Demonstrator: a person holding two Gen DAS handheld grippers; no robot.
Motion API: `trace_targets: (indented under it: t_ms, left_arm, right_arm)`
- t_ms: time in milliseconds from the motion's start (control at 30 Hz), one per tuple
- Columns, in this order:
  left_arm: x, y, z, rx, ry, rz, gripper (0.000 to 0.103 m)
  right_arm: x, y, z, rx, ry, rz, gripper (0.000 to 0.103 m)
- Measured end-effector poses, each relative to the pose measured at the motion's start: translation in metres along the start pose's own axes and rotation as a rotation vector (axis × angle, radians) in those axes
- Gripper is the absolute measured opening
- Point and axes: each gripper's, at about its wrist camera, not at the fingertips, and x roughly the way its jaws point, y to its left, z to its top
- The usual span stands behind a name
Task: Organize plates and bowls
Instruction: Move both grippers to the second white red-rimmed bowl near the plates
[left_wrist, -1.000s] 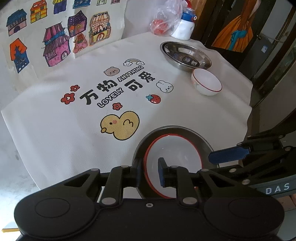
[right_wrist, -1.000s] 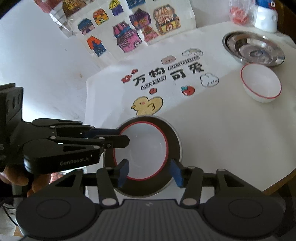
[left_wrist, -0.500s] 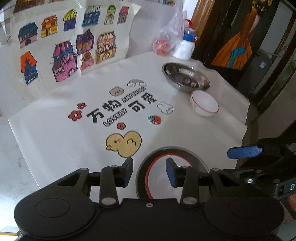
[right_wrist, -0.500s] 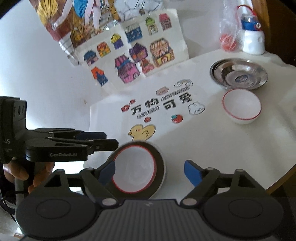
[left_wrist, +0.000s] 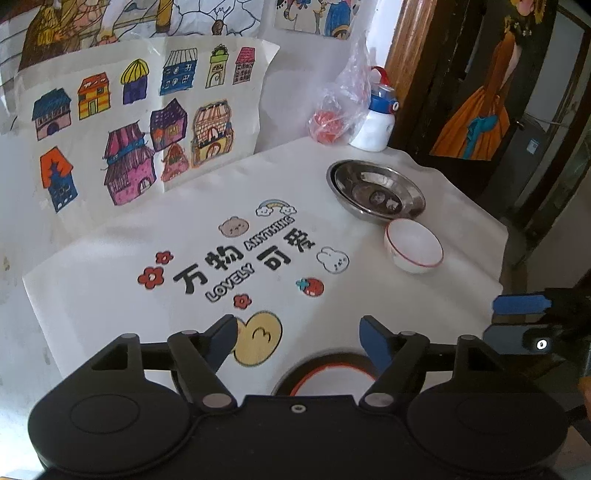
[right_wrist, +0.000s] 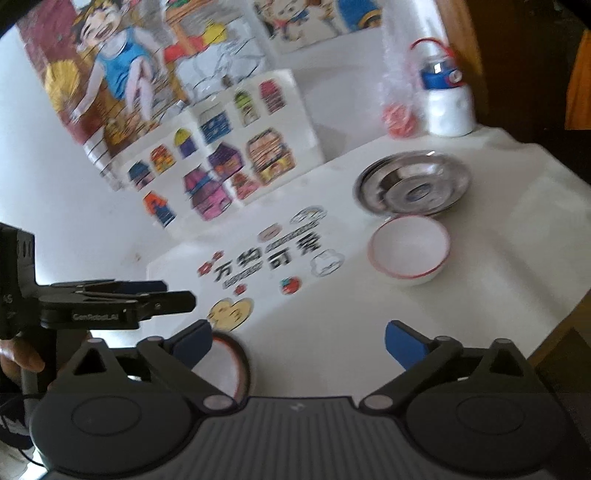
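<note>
Both tools are pulling back from the stacked pair.
Left tool (left_wrist: 297, 341) and right tool (right_wrist: 297, 341) are gaping wide, empty; bowl (left_wrist: 328, 378) is sitting in its plate (left_wrist: 282, 382) on the near tabletop (left_wrist: 369, 295), with the far bowl (right_wrist: 408, 251) and steel plate (right_wrist: 412, 182) waiting.

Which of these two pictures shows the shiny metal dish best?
The left wrist view: the steel plate is sharp there, rim and reflections clear. The right wrist view shows the whole plate too, but blurred by motion.

Table (left_wrist: 461, 229) under printed cloth (left_wrist: 110, 280), dishes
</note>
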Motion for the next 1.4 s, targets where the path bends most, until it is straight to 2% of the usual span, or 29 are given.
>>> trace_targets:
  t_ms: [67,133,400,633,767,900,1133,1267,1400]
  left_arm:
    - [0.005,-0.004,0.005,-0.004,-0.006,0.003,0.080]
    - [0.009,-0.008,0.010,-0.004,-0.018,0.005,0.089]
    - [0.034,-0.035,0.027,0.052,-0.006,0.008,0.093]
    - [0.065,-0.056,0.040,0.046,0.024,0.004,0.099]
    - [0.087,-0.071,0.050,0.051,0.046,0.001,0.099]
    - [0.111,-0.087,0.061,0.061,0.065,0.003,0.099]
    - [0.151,-0.102,0.072,0.073,0.109,0.043,0.099]
    - [0.169,-0.101,0.073,0.066,0.129,0.082,0.099]
    - [0.179,-0.098,0.074,0.053,0.144,0.095,0.098]
  right_arm:
    - [-0.004,-0.011,0.002,0.006,-0.026,-0.015,0.103]
    - [-0.007,-0.022,0.003,0.010,-0.046,-0.029,0.103]
    - [-0.003,-0.063,-0.005,-0.015,-0.129,-0.148,0.103]
    - [0.010,-0.101,-0.010,0.002,-0.170,-0.215,0.103]
    - [0.025,-0.120,-0.005,0.025,-0.181,-0.227,0.103]
    - [0.039,-0.132,0.004,0.039,-0.194,-0.201,0.103]
    - [0.066,-0.136,0.016,0.016,-0.188,-0.170,0.102]
    - [0.077,-0.134,0.020,-0.021,-0.190,-0.209,0.097]
    - [0.087,-0.135,0.025,-0.029,-0.169,-0.200,0.092]
